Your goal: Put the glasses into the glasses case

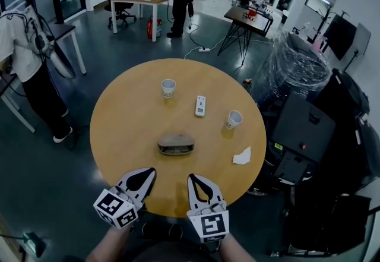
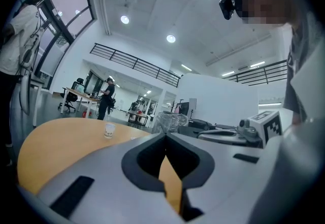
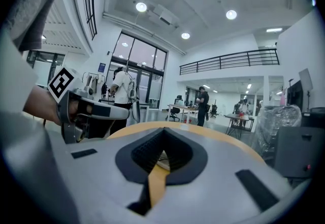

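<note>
Head view, tan oval glasses case [image 1: 176, 145], dark opening, left gripper [image 1: 149, 172] and right gripper [image 1: 192, 178] closed

Grey left gripper [image 1: 151, 171], right gripper [image 1: 192, 177], black-white marker cubes [image 1: 116, 208]

We are looking down on a round wooden table [image 1: 119, 130] that is carrying five small things: a brownish glasses case [image 1: 176, 145] lying near its middle, a white remote-like slab [image 1: 200, 106] lying beyond it, a paper cup [image 1: 168, 87] standing at the far side, a second paper cup [image 1: 234, 119] standing to the right (the two well apart), and a crumpled white tissue [image 1: 241, 157] lying near the right edge.
</note>
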